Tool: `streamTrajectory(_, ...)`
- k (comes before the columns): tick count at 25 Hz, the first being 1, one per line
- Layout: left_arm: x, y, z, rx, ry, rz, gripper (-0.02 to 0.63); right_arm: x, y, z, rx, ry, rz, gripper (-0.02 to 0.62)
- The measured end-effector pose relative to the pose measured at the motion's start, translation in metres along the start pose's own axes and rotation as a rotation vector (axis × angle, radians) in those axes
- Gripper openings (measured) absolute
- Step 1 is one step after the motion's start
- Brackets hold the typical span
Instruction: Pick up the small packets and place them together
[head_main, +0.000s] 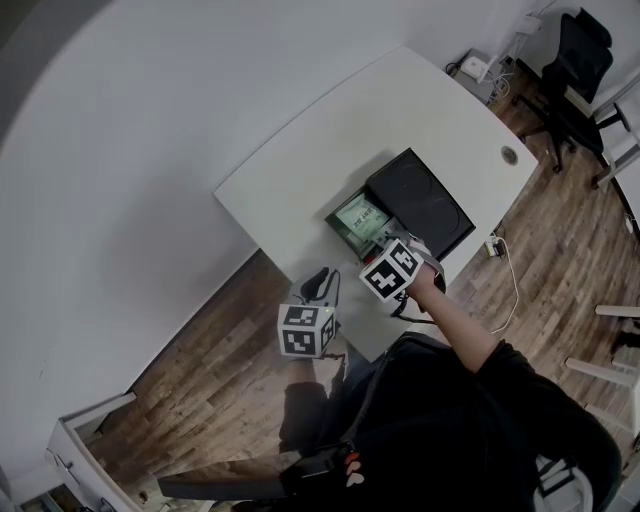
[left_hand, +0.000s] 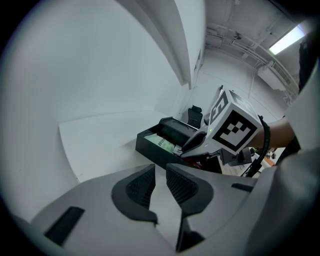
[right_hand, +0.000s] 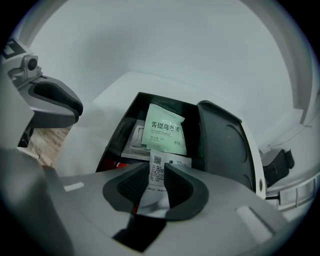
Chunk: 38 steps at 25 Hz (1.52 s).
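packet (right_hand: 165, 129) in open box (right_hand: 114, 137), box near table (head_main: 330, 130) edge

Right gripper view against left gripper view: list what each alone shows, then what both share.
Only the right gripper view: a white packet clamped between the right gripper's jaws.
Only the left gripper view: the left gripper, jaws apart with nothing between them, and the right gripper's marker cube.
Both: the open black box on the white table, with a green packet inside.

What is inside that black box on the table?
A green packet lies on top in the black box, over a pale flat packet. The white packet held in the right gripper hides the near end.
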<state>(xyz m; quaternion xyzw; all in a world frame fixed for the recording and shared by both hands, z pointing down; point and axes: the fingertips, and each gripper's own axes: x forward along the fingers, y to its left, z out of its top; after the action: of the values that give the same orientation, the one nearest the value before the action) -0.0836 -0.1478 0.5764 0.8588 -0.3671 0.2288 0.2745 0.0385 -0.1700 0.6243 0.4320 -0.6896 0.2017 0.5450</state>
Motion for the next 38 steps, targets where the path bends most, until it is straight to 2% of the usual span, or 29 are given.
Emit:
streamTrajectory(4, 0.002, 0.0, -0.002, -0.005, 0.01, 0.0, 0.071, -0.007, -0.003, 0.001, -0.006, -0.033, 0.0, 0.04)
streamTrajectory(9, 0.002, 0.001, -0.001, -0.012, 0.013, 0.009, 0.07, -0.028, -0.009, 0.007, 0.009, -0.104, 0.014, 0.021)
streamTrajectory(15, 0.004, -0.008, 0.0, -0.008, 0.012, 0.003, 0.069, -0.069, -0.014, 0.018, 0.138, -0.242, 0.135, 0.018)
streamTrajectory(20, 0.007, -0.018, 0.0, -0.001, 0.007, -0.008, 0.069, -0.101, -0.03, 0.025, 0.225, -0.352, 0.198, 0.017)
streamTrajectory(23, 0.009, -0.024, 0.0, -0.005, 0.008, -0.007, 0.069, -0.124, -0.046, 0.031, 0.268, -0.421, 0.189, 0.017)
streamTrajectory(26, 0.009, -0.03, 0.001, -0.006, 0.003, -0.009, 0.069, -0.137, -0.073, 0.034, 0.274, -0.464, 0.13, 0.017)
streamTrajectory(31, 0.007, -0.041, 0.008, -0.007, -0.018, -0.003, 0.049, -0.128, -0.123, 0.039, 0.305, -0.468, 0.079, 0.017)
streamTrajectory(34, 0.007, -0.048, 0.01, -0.01, -0.025, -0.004, 0.039, -0.113, -0.146, 0.048, 0.282, -0.443, 0.049, 0.017)
streamTrajectory(38, 0.01, -0.055, 0.007, 0.01, -0.007, 0.006, 0.01, -0.082, -0.155, 0.059, 0.231, -0.377, 0.066, 0.017)
